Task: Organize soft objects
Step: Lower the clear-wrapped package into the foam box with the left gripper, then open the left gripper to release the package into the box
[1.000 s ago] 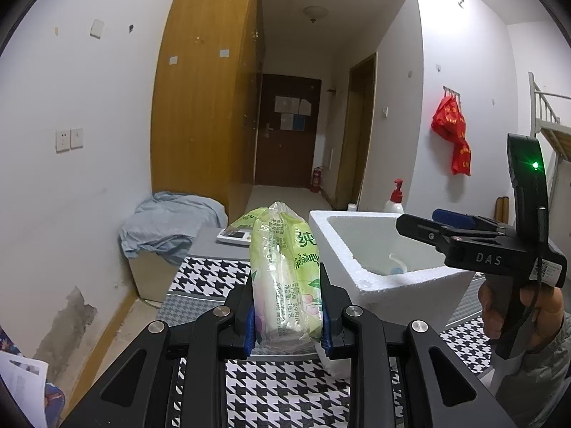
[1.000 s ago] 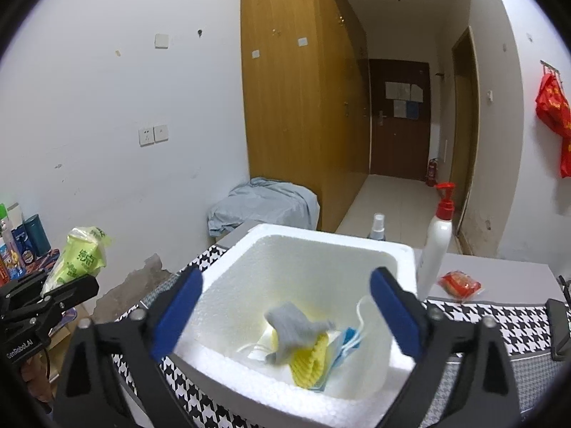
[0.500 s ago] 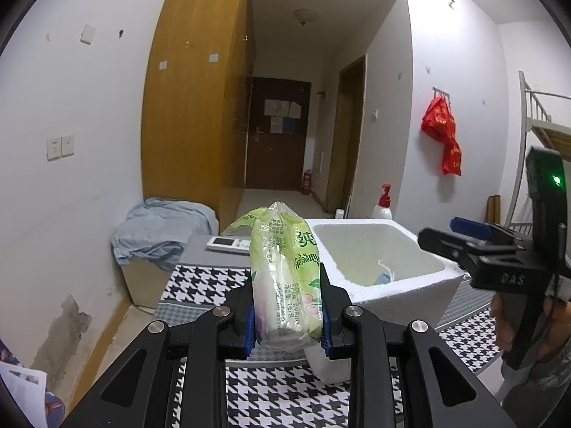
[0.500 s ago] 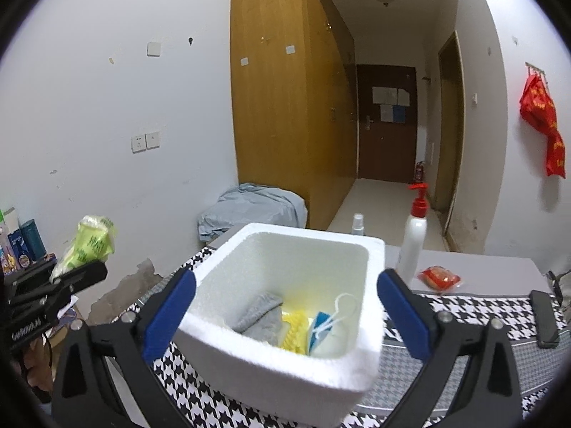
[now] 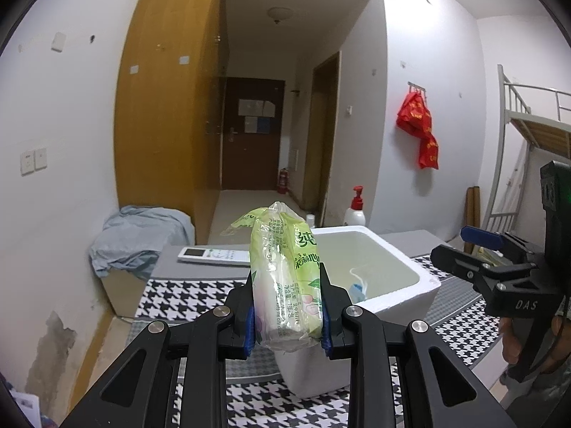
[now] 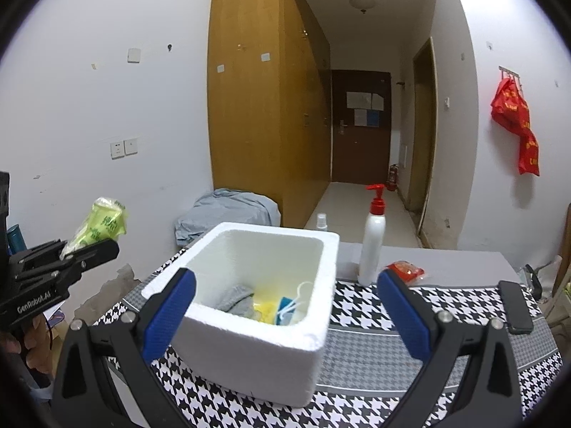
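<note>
Left gripper (image 5: 287,315) raised, clamping tissue pack (image 5: 285,278); right gripper (image 6: 285,306) apparently level, agape.

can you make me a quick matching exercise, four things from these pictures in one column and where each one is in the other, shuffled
Things:
1. green tissue pack
2. grey cloth
3. pump bottle
4. black phone

Places:
A. lying in the foam box
B. standing on the table right of the box
C. clamped in the left tool
D. flat on the checked cloth, far right

Pairs: 1-C, 2-A, 3-B, 4-D
</note>
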`<state>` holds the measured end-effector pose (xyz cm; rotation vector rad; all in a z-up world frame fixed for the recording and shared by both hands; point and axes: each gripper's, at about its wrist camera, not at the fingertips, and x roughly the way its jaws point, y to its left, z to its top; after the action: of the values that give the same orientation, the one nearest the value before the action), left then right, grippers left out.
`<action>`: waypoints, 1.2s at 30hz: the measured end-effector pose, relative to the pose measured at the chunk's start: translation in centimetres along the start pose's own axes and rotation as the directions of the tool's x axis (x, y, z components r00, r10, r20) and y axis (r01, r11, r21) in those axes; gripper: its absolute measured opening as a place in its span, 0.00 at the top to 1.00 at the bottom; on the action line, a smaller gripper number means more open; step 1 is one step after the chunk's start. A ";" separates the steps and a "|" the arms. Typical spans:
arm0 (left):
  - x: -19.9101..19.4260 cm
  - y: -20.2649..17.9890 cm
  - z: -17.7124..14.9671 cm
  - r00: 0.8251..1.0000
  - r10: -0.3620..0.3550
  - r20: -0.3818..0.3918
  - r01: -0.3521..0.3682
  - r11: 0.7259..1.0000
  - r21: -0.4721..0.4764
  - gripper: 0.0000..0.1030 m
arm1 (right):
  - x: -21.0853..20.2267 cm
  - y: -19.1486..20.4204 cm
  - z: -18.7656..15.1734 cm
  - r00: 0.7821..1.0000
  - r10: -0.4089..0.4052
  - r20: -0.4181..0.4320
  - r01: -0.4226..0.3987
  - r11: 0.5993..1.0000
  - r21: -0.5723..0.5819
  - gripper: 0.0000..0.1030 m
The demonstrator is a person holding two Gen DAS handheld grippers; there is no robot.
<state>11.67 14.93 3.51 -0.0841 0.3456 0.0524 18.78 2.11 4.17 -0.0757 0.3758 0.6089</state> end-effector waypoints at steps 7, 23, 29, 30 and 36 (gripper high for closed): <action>1.6 -1.0 0.9 0.999 -0.049 -0.017 0.049 0.999 0.013 0.73 | -1.0 -0.9 -0.7 0.999 -0.035 -0.002 0.035 0.999 0.011 0.00; 5.3 -3.9 2.0 0.993 -0.099 -0.067 0.102 0.993 0.053 0.73 | -3.8 -3.3 -3.1 0.991 -0.131 -0.015 0.132 0.991 0.030 0.00; 7.1 -4.6 2.1 0.991 -0.099 -0.094 0.104 0.994 0.044 0.73 | -4.7 -4.5 -3.7 0.987 -0.158 -0.019 0.159 0.986 0.045 0.00; 7.4 -4.7 2.2 0.990 -0.099 -0.098 0.103 0.994 0.043 0.73 | -4.9 -4.8 -3.9 0.986 -0.166 -0.021 0.167 0.985 0.050 0.00; 9.3 -5.2 2.4 0.989 -0.091 -0.121 0.096 0.994 0.042 0.72 | -5.6 -6.2 -4.8 0.981 -0.190 -0.034 0.192 0.979 0.064 0.00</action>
<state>21.55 10.30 2.93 -0.0561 0.4609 -0.0539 16.58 -6.88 1.46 -0.0552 0.4104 0.4055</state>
